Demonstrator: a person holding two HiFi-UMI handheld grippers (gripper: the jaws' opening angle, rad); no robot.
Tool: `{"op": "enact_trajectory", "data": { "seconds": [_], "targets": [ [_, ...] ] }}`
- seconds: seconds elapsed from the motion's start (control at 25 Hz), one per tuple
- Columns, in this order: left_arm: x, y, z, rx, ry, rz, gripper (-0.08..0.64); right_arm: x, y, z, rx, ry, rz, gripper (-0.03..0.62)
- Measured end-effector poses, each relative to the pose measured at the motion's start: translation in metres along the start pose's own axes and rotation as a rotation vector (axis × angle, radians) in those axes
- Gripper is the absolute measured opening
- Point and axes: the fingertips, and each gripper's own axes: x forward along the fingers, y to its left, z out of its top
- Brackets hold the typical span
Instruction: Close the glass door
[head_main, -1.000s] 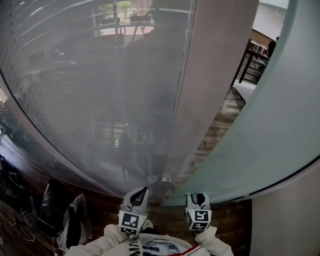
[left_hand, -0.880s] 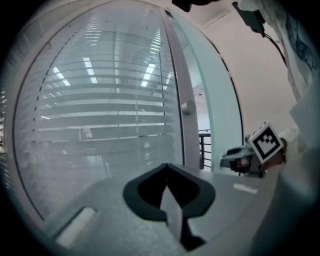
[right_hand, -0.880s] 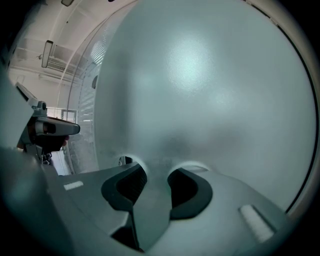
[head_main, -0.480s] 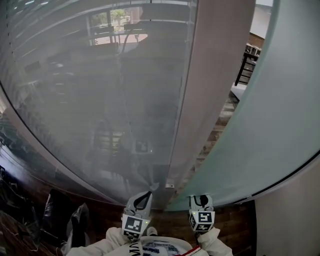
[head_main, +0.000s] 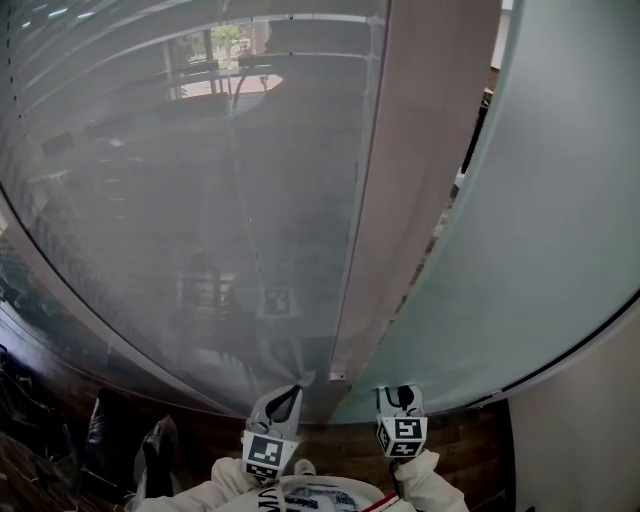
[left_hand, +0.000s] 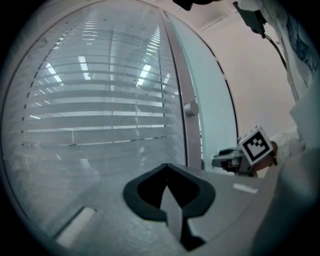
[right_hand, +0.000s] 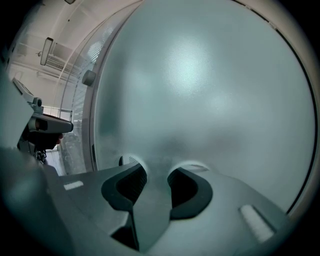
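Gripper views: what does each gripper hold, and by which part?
Nothing is held. The right gripper has its fingers apart, only the frosted glass door beyond them; the left gripper is shut and empty.

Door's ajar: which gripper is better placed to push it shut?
Right. The right gripper, jaws apart and empty, points squarely at the frosted glass door, near its bottom edge. The left gripper, jaws together, faces the pane with blinds, not the door.

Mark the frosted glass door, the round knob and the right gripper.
frosted glass door (head_main: 550, 220): head view, middle of the frosted pane.
round knob (left_hand: 190, 108): left gripper view, its rounded face.
right gripper (head_main: 400, 392): head view, between its fingertips.
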Motion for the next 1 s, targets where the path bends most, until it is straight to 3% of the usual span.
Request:
{"op": "enact_trajectory", "data": {
  "seconds": [1.0],
  "targets": [
    [-0.003, 0.002, -0.001, -0.007, 0.009, 0.013, 0.003, 0.028, -0.010, 0.005, -0.001, 0.000, -0.031, 0.133]
  ]
}}
